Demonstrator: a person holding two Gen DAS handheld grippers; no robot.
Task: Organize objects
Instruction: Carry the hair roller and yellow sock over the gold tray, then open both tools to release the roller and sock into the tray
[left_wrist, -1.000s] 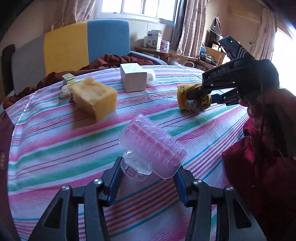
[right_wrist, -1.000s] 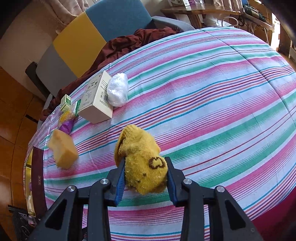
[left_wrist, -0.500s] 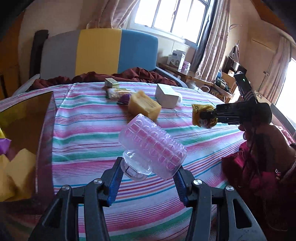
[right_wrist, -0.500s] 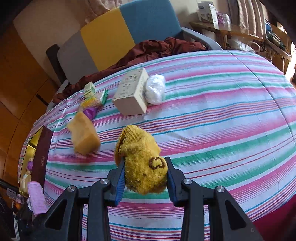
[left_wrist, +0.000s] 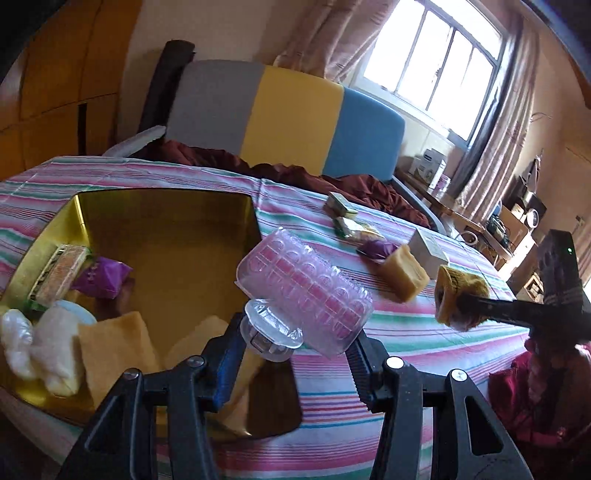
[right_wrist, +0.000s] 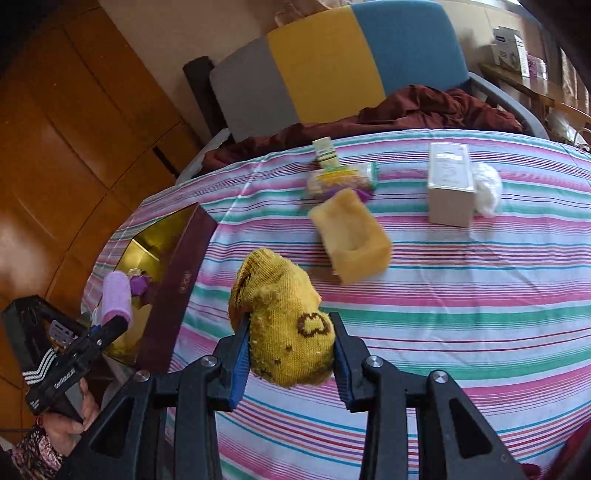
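Jaws of left gripper (left_wrist: 295, 354) pinch clear pink plastic case (left_wrist: 306, 295), held up over right edge of gold box (left_wrist: 74, 218). Jaws of right gripper (right_wrist: 290, 354) squeeze yellow sock (right_wrist: 284, 321), up over striped tablecloth (right_wrist: 461, 295). Yellow sponge block (right_wrist: 351, 236), white carton (right_wrist: 450, 184) sit further back on cloth.

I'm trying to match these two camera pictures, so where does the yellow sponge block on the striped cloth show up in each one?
Left wrist view: the yellow sponge block lies right of centre, beyond the held clear plastic case.
Right wrist view: it lies just above centre, beyond the held yellow sock.
Shared landmark: the white box, just beyond the block in both.
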